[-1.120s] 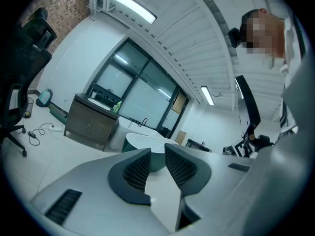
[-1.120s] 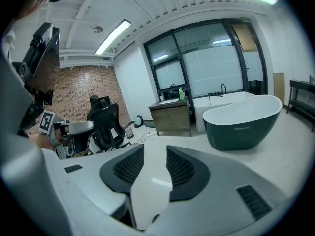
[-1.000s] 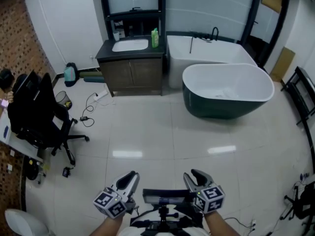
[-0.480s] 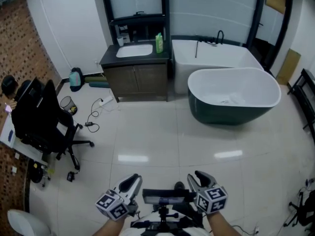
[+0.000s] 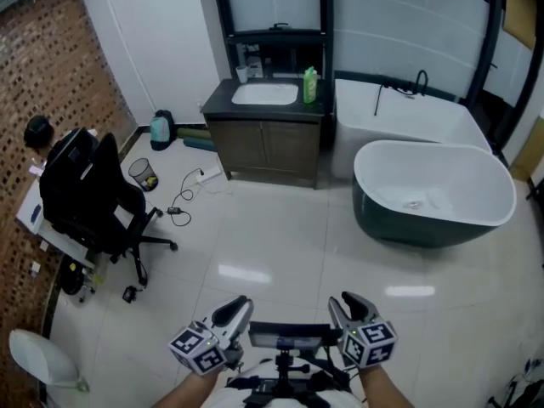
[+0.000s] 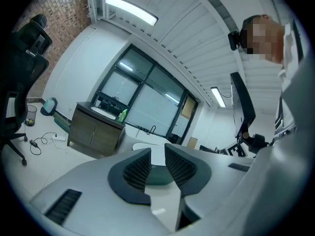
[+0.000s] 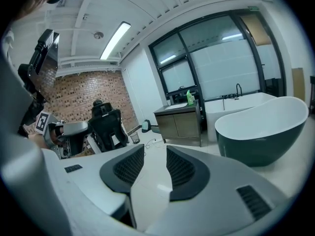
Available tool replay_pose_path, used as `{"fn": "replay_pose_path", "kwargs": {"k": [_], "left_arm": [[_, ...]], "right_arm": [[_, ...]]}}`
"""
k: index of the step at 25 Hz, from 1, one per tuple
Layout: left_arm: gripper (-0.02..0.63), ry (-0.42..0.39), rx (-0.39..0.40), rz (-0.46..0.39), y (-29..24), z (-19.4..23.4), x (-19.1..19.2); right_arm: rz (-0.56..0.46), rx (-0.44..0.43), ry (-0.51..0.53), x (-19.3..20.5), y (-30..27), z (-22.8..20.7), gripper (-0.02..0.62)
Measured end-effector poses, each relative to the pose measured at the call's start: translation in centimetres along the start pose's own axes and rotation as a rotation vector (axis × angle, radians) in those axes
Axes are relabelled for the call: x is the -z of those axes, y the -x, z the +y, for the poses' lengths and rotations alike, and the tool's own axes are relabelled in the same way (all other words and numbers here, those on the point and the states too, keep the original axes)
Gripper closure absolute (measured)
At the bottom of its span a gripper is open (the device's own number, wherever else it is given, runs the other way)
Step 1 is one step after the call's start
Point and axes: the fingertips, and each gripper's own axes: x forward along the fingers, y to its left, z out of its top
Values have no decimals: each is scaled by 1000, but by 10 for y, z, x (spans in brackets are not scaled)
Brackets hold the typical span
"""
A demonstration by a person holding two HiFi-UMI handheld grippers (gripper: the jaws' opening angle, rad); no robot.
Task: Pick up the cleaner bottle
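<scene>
Across the bathroom floor from me, the green cleaner bottle point(image 5: 310, 85) stands on the vanity worktop point(image 5: 223, 105) beside the sink point(image 5: 264, 94), so my left gripper point(image 5: 231, 313) and right gripper point(image 5: 350, 306) wait low, jaws apart, empty.

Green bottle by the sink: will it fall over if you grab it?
Maybe. The green bottle is tall and narrow, standing upright on the counter, so a bump up high could tip it. It looks like plastic, so probably stiff, not breakable. How full it is can't be seen.
</scene>
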Motion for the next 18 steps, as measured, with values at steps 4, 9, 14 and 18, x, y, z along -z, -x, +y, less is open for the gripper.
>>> {"fn": "replay_pose_path", "kwargs": {"k": [4,9,14,18], "left_arm": [[532,5,-13,-14,-29,-1,-7],[532,17,-54,-25,-59,2,-7],[532,-12,-73,-2,-79,6,-10],[532,-7,-67,12,-92,10,-12]], "right_arm": [[9,-17,6,-15,-11,-26,454],[25,-45,0,-24,-21,-52,454],[23,-50,-6,-30,-31,-74,454],[40,-56,-23,-28,-42,-78,454]]}}
